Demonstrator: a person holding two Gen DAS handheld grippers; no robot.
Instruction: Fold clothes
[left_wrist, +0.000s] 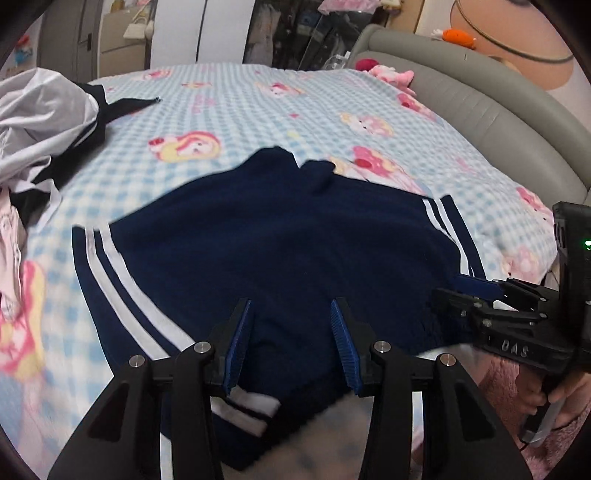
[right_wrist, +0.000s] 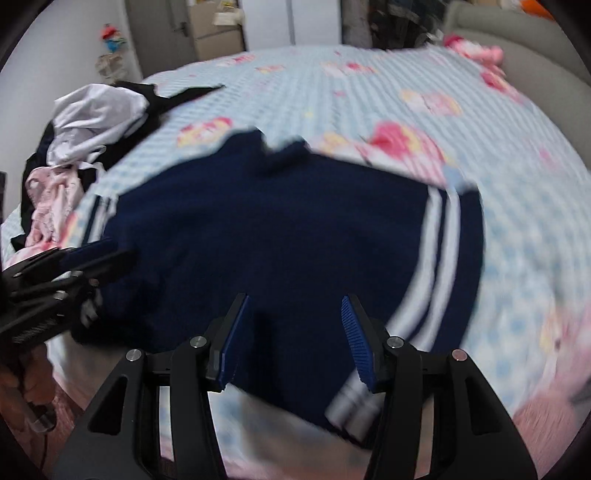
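Straight ahead of both my grippers, spread on the bed (left_wrist: 280, 99), lies the navy garment (left_wrist: 280, 240) with its white side stripes (left_wrist: 122, 273). It looks like a pair of shorts, lying broad and mostly flat, its long axis running left to right across my view, a notch in the far edge and the near edge hanging over the side of the bed towards me. My left gripper (left_wrist: 291, 343) sits over the near hem left of middle, jaws apart with navy cloth showing between the blue pads; nothing is clamped. My right gripper (right_wrist: 295, 339) sits over the near hem towards the right stripe (right_wrist: 436, 258), jaws likewise apart and holding nothing (the right view is smeared, so I cannot say how close the pads come to the cloth). Each gripper is about as near its own end of the hem as the other. The cloth looks soft and thick, with a slight ripple near the far edge. Whether it lies laid out for folding or already doubled once, I cannot tell. A heap of other clothes (left_wrist: 40, 122) lies at the left.
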